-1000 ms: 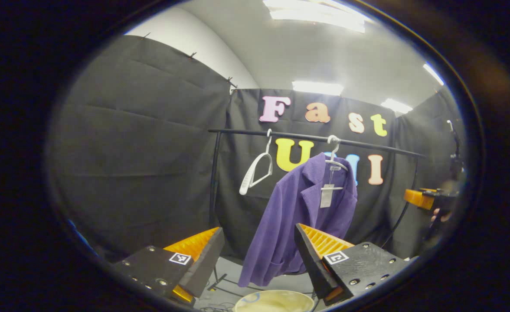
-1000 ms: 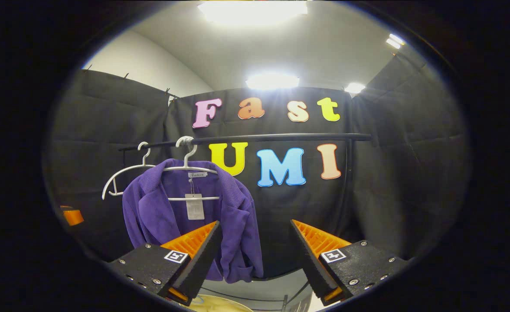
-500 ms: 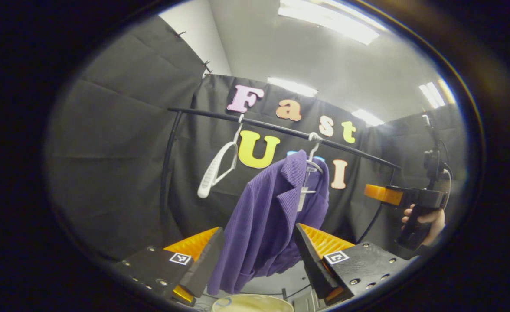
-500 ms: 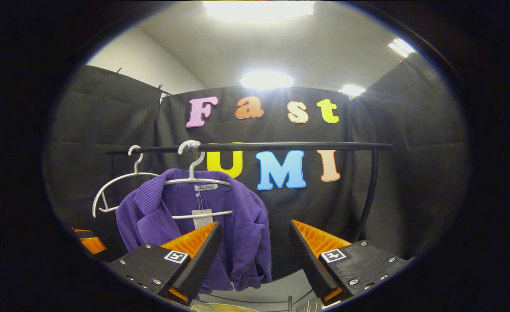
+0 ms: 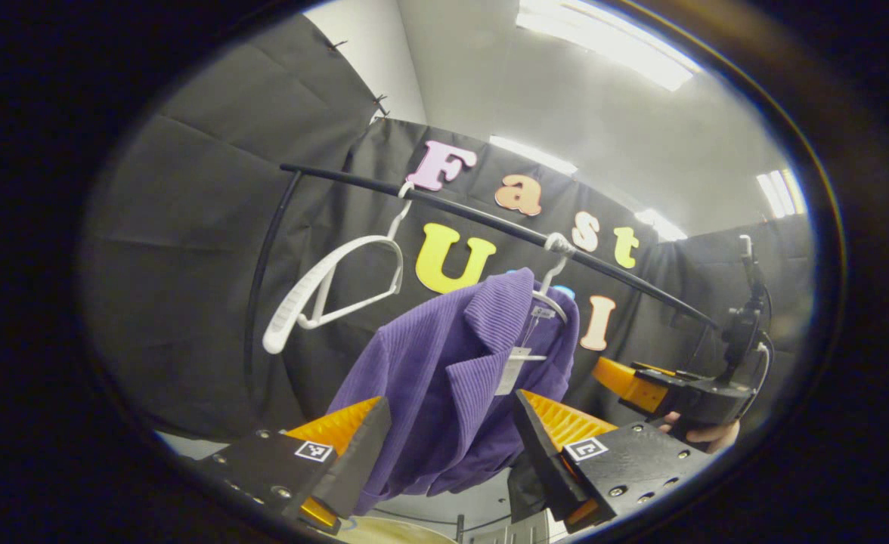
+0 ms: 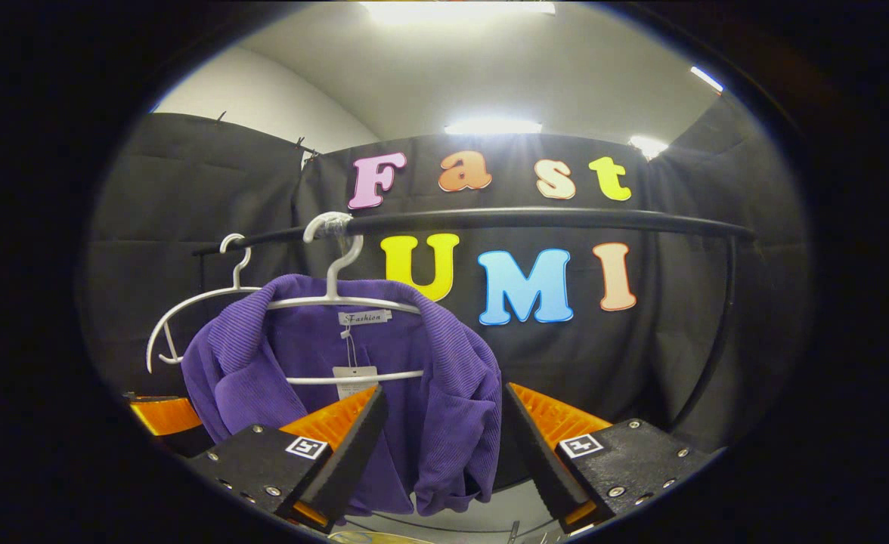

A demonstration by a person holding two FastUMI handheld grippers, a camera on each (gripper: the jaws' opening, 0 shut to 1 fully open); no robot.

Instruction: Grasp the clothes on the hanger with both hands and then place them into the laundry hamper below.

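Observation:
A purple ribbed jacket [image 5: 444, 378] hangs on a white hanger [image 5: 554, 268] from a black rail [image 5: 490, 219]. In the left gripper view my left gripper [image 5: 450, 404] is open, with the jacket's left shoulder and front showing beyond the gap, apart from the fingers. My right gripper [image 5: 645, 385], held by a hand [image 5: 705, 437], hovers at the jacket's right side. In the right gripper view the jacket [image 6: 444, 408] faces me with a paper tag [image 6: 354, 378], and my right gripper [image 6: 444, 393] is open before its right half. The left gripper [image 6: 165, 415] peeks in beside the jacket's left shoulder.
An empty white hanger [image 5: 323, 295] hangs further left on the rail [image 6: 528, 221], also the empty hanger [image 6: 187, 310] in the right gripper view. The pale round rim of the hamper [image 5: 391, 530] lies below the jacket. The rail's upright posts stand at both ends.
Both grippers have moved closer to the jacket, which looks larger in both views. The left gripper view has tilted and risen. Both stay open.

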